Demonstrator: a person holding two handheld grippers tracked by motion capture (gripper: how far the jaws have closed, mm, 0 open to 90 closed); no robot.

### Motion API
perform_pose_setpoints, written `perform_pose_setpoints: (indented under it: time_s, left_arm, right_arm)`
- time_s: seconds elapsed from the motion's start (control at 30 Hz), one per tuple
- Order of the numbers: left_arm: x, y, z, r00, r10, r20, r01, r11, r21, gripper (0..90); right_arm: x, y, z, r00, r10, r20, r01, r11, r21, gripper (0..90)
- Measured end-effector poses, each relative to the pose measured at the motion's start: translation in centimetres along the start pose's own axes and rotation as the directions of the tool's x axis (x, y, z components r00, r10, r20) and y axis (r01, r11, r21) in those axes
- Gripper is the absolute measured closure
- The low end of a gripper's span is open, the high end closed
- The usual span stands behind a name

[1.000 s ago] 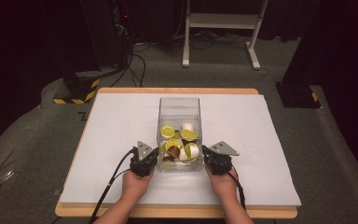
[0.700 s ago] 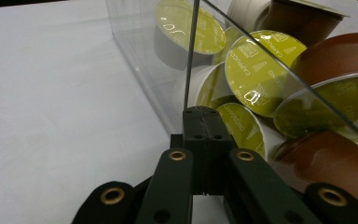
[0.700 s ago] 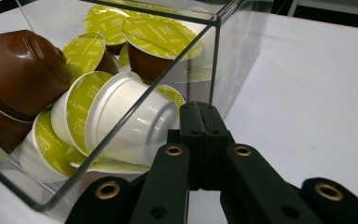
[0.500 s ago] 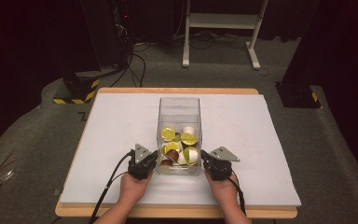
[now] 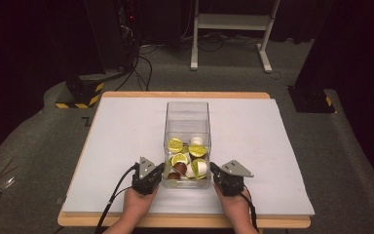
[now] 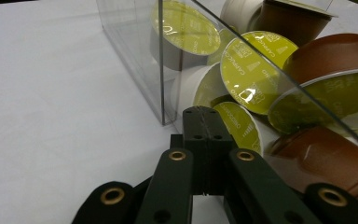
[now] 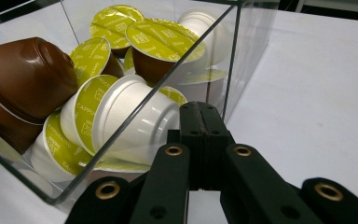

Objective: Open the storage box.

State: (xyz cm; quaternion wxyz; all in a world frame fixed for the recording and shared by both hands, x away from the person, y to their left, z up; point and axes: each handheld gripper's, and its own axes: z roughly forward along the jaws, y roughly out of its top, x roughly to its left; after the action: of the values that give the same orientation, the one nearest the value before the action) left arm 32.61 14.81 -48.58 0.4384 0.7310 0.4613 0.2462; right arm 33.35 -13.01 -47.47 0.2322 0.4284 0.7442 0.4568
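A clear plastic box stands in the middle of the white table, its near end full of several coffee capsules with brown or white cups and yellow-green lids. My left gripper is shut and empty, its tips against the box's near left wall. In the left gripper view the closed jaws meet the clear wall with capsules behind it. My right gripper is shut and empty at the near right wall. The right gripper view has its tips touching the wall beside a white capsule.
The white sheet covers a wooden tabletop. Beyond the table stand a white frame's legs and dark equipment with cables on the grey floor. A black block sits by the far right corner.
Both hands and the box between them have slid a little toward the table's near edge; the capsules have shifted inside. Both grippers stay shut.
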Motion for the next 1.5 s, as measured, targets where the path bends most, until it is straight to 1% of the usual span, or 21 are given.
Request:
perform_pose_setpoints:
  time_s: [0.03, 0.1, 0.17, 0.2, 0.23, 0.3, 0.37, 0.47, 0.57, 0.63, 0.77, 0.8, 0.87, 1.0, 1.07, 1.13, 1.27, 1.33, 1.4, 1.5]
  left_arm:
    - [0.0, 0.0, 0.0, 1.0, 0.006, -0.002, -0.006, 1.0, -0.004, 90.0]
    - [0.1, -0.1, 0.0, 0.9999, 0.011, 0.003, -0.011, 0.9999, -0.009, 90.0]
    - [0.3, -0.3, 0.0, 0.9998, 0.019, 0.002, -0.019, 0.9998, -0.011, 90.0]
    - [0.5, -0.4, 0.1, 0.9997, 0.024, -0.002, -0.024, 0.9997, -0.009, 87.7]
    - [0.6, -0.5, 0.1, 0.9997, 0.023, -0.004, -0.023, 0.9997, -0.008, 86.9]
    - [1.0, -0.6, 0.1, 0.9999, 0.011, -0.007, -0.011, 0.9999, -0.006, 85.9]
    - [1.4, -0.6, -0.2, 0.9998, 0.015, -0.011, -0.015, 0.9999, -0.007, 84.4]
    - [1.7, -0.5, -0.5, 0.9998, 0.016, -0.015, -0.016, 0.9998, -0.012, 80.9]
    - [2.2, -0.3, -0.7, 0.9998, 0.009, -0.019, -0.01, 0.9999, -0.01, 78.3]
    - [2.6, -0.2, -0.9, 0.9996, 0.016, -0.024, -0.017, 0.9998, -0.014, 76.4]
    - [3.5, -0.3, -1.1, 0.9989, 0.032, -0.034, -0.032, 0.9994, 0.013, 72.7]
    - [3.8, -0.3, -1.1, 0.9984, 0.04, -0.041, -0.039, 0.9991, 0.019, 71.4]
    - [4.4, -0.5, -1.2, 0.9972, 0.051, -0.055, -0.05, 0.9984, 0.027, 69.2]
    - [5.7, -0.8, -1.6, 0.9958, 0.047, -0.079, -0.043, 0.9981, 0.044, 65.5]
    - [6.4, -1.0, -1.9, 0.9952, 0.031, -0.093, -0.027, 0.9985, 0.047, 63.9]
    - [7.1, -1.2, -2.2, 0.9938, 0.032, -0.106, -0.026, 0.9981, 0.055, 62.2]
    - [8.6, -1.7, -2.8, 0.9895, 0.034, -0.14, -0.025, 0.9975, 0.066, 59.2]
    - [9.3, -2.0, -3.0, 0.9881, 0.024, -0.152, -0.013, 0.9971, 0.076, 57.4]
    - [10.1, -2.4, -3.2, 0.9852, 0.001, -0.171, 0.012, 0.9971, 0.075, 55.6]
    - [10.6, -2.7, -3.3, 0.9823, -0.013, -0.187, 0.028, 0.9966, 0.077, 53.5]
  right_arm:
    - [0.0, -0.1, 0.0, 1.0, 0.006, -0.002, -0.006, 1.0, -0.003, 90.0]
    - [-0.1, -0.1, -0.1, 1.0, -0.003, -0.006, 0.003, 1.0, -0.004, 89.9]
    - [-0.2, 0.0, -0.2, 0.9999, -0.011, -0.001, 0.011, 0.9999, -0.002, 85.3]
    - [-0.4, 0.0, -0.2, 1.0, -0.005, -0.006, 0.005, 1.0, -0.003, 82.7]
    - [-0.6, 0.0, -0.3, 0.9999, -0.002, -0.011, 0.001, 1.0, -0.005, 81.1]
    - [-0.7, 0.1, -0.3, 0.9999, -0.011, -0.008, 0.011, 0.9999, -0.005, 79.3]
    - [-0.8, 0.2, -0.4, 0.9998, -0.017, -0.007, 0.017, 0.9998, -0.007, 77.3]
    - [-1.0, 0.4, -0.4, 1.0, -0.006, -0.005, 0.005, 0.9998, -0.017, 75.6]
    - [-1.4, 0.5, -0.6, 1.0, 0.002, -0.006, -0.002, 0.9997, -0.023, 74.1]
    - [-1.5, 0.7, -0.8, 1.0, 0.0, -0.003, 0.0, 0.9996, -0.028, 73.2]
    - [-1.9, 0.9, -1.1, 0.9999, 0.001, -0.012, -0.002, 0.9997, -0.026, 71.1]
    - [-2.0, 0.9, -1.2, 0.9999, -0.005, -0.014, 0.004, 0.9996, -0.029, 70.6]
    - [-2.2, 1.0, -1.3, 0.9997, 0.0, -0.023, -0.001, 0.9995, -0.031, 69.7]
    - [-2.6, 1.2, -1.6, 0.9993, 0.013, -0.035, -0.014, 0.9991, -0.039, 68.5]
    - [-2.7, 1.4, -1.7, 0.9991, 0.013, -0.041, -0.015, 0.9991, -0.04, 67.8]
    - [-2.7, 1.5, -1.7, 0.9988, 0.014, -0.047, -0.015, 0.999, -0.041, 67.7]
    - [-2.6, 1.8, -1.7, 0.9988, -0.005, -0.05, 0.003, 0.9991, -0.042, 67.2]
    - [-2.5, 2.0, -1.8, 0.9985, -0.007, -0.054, 0.005, 0.9992, -0.041, 66.7]
    - [-2.3, 2.3, -1.9, 0.9984, -0.017, -0.054, 0.015, 0.999, -0.043, 66.1]
    - [-2.2, 2.7, -2.1, 0.998, -0.026, -0.057, 0.023, 0.9986, -0.047, 65.5]
